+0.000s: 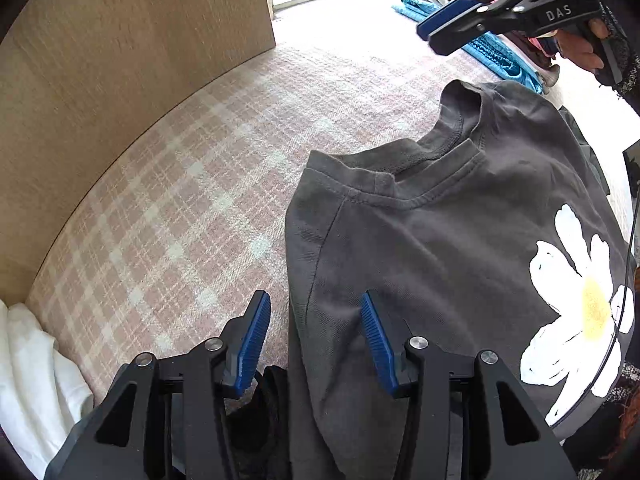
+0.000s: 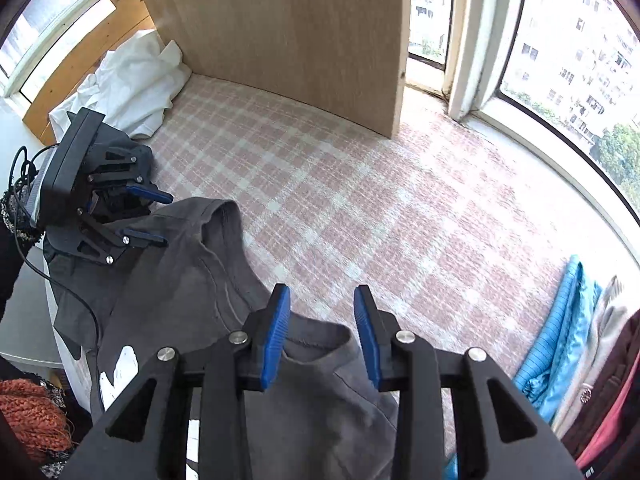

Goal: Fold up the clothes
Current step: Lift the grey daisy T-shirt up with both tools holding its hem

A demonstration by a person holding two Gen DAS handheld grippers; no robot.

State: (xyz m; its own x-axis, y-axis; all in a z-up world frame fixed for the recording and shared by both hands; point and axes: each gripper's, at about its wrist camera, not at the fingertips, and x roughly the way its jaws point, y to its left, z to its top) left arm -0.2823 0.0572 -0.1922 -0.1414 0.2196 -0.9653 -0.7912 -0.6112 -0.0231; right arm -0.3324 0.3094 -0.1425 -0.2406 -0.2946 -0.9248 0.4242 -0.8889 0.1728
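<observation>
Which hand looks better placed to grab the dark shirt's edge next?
Probably the left: the left tool hangs open astride the dark shirt side edge, while the right tool is lifted away.

pink plaid surface (image 2: 320,200) w/ light wood panel (image 2: 280,32) behind; curved windows (image 2: 568,60) at right, bright daylight, bldgs outside.

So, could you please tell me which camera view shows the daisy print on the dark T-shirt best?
The left wrist view: the daisy print shows white petals and a yellow centre on the dark grey T-shirt. The right wrist view catches only white petal scraps beside the right claw.
</observation>
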